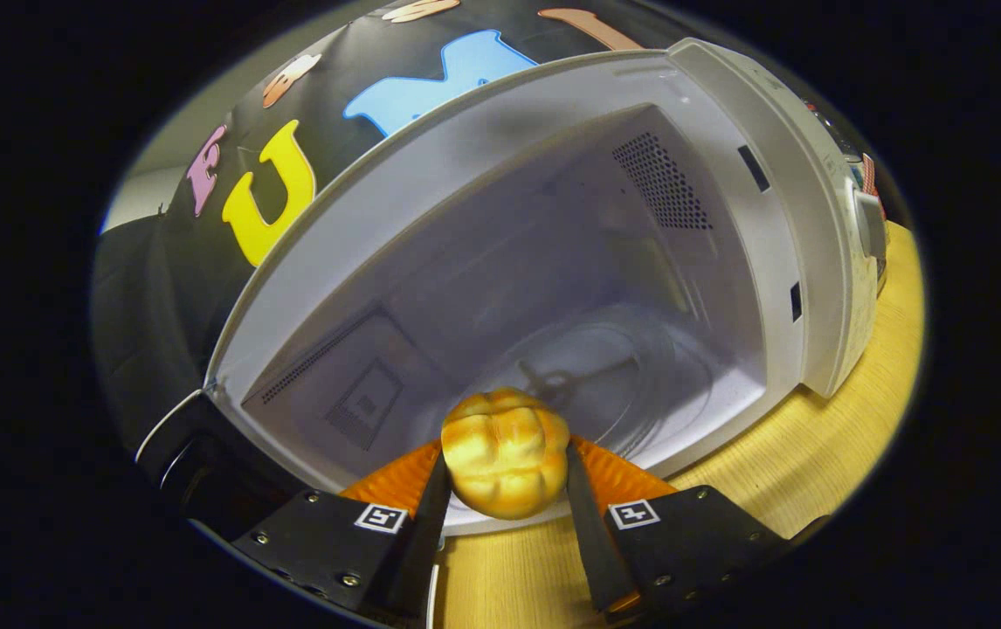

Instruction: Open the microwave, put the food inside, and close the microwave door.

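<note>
Item: bread roll [505, 454], clamped between both fingers of the gripper [505, 476], held at the sill of the open microwave [728, 105], its glass turntable [640, 367] lying at 1 o'clock beyond, evidently for placing inside.

The bread roll [505, 452] sat between the two fingers [586, 498] of the gripper [505, 476], pressed by both, at the front sill of the microwave [780, 175]. The microwave stood on the surface [815, 445], its cavity open just ahead of the fingers. Beyond the roll, the glass turntable [631, 376] lay on the cavity floor. The vent grille [662, 183] sat on the cavity's right wall, and the control panel [867, 236] lay to the right of the opening. The open door [186, 454] hung at the cavity's left, beside the left finger.
</note>
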### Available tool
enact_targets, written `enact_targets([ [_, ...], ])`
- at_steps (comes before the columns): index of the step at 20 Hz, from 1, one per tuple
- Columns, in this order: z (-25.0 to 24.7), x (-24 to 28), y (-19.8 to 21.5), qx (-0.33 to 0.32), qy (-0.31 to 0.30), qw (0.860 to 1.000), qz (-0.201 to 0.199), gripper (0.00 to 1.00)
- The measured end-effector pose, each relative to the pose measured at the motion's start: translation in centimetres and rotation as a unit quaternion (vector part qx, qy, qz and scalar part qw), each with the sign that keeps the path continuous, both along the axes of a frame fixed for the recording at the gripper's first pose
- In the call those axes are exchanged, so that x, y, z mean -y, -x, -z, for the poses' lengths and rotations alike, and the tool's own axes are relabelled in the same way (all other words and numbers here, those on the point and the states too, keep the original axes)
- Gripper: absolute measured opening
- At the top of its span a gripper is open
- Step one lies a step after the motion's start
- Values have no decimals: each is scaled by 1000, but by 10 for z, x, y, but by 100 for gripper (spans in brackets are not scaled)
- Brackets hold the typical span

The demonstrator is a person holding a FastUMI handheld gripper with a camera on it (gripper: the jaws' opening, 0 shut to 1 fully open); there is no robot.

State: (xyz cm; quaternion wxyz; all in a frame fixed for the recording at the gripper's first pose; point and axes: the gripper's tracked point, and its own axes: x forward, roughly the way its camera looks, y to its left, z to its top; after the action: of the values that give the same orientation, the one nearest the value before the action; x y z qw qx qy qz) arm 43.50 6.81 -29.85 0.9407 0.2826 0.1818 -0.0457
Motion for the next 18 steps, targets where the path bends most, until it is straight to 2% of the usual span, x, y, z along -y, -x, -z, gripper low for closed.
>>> enact_targets([
  [4,9,-8,-21,1,-27,1000,2,69],
  [7,9,-10,-32,19,-16,1000,0,69],
  [11,9,-2,-39,35,25,999,10,81],
  [14,2,-2,-32,51,77,996,2,98],
  [18,-9,-8,-14,53,94,994,-23,98],
])
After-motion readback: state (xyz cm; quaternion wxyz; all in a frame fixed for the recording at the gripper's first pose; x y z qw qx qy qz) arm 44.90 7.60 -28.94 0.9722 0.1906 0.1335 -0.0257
